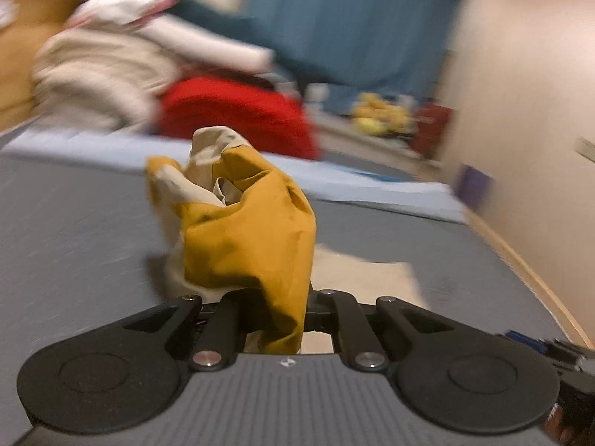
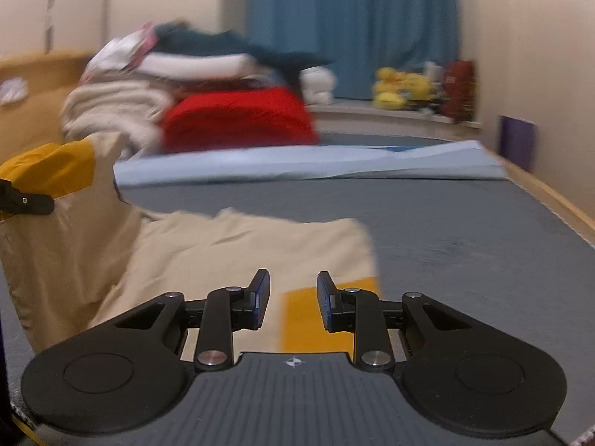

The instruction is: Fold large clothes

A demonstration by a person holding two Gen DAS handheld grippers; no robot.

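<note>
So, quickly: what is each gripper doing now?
Left gripper: closed on the yellow and beige garment.
Right gripper: open, holding nothing.

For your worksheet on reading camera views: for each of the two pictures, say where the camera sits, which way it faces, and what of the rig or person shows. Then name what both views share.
Left wrist: sits on the left gripper, facing along the grey bed towards the clothes pile; its own jaws, shut on the mustard-and-beige garment, show.
Right wrist: sits on the right gripper, facing the same way; its open, empty fingers show, and the left gripper at the left edge.
Shared: garment, pile, red cloth, blue curtain, yellow toys.
</note>
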